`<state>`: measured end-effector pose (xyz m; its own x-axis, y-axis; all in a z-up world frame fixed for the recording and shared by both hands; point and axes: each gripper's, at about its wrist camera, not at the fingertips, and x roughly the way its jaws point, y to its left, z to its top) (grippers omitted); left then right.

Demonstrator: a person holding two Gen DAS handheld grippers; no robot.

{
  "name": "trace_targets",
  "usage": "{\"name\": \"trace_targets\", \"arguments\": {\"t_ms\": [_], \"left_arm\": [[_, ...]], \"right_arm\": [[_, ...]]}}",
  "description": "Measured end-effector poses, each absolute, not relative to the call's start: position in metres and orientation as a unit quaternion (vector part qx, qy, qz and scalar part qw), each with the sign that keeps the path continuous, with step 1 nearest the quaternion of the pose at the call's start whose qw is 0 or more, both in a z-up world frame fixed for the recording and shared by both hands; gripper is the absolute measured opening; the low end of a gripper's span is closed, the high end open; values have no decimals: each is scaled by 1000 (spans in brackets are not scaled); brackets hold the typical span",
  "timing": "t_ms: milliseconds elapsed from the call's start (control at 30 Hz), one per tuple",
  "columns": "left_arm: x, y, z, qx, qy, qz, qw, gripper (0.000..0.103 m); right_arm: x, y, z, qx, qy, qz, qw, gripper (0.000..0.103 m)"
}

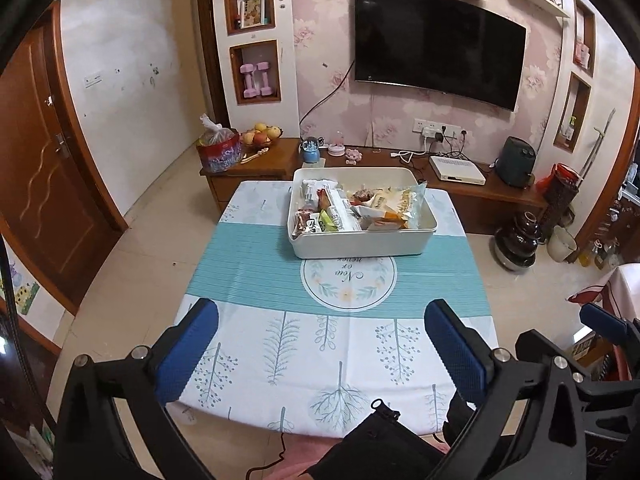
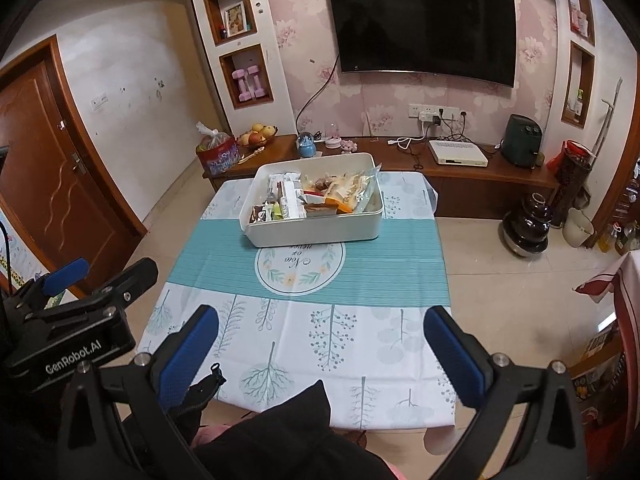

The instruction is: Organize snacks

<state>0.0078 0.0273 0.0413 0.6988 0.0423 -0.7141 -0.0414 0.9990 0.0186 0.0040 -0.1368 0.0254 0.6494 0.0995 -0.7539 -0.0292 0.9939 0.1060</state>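
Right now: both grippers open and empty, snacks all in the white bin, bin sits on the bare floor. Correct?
Not the floor. The white bin sits on the table, per the left wrist view. The rest holds: left gripper and right gripper open and empty, snacks inside.

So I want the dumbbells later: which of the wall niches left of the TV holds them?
The lowest niche, with the pink dumbbells standing in it. The niche above holds a framed picture instead.
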Motion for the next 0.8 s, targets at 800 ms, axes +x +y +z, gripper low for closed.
{"name": "trace_targets", "arguments": {"t_ms": [800], "left_arm": [[2, 31, 36, -1, 394, 33, 919, 103]], "right_arm": [[2, -133, 14, 36, 435, 49, 899, 103]]}}
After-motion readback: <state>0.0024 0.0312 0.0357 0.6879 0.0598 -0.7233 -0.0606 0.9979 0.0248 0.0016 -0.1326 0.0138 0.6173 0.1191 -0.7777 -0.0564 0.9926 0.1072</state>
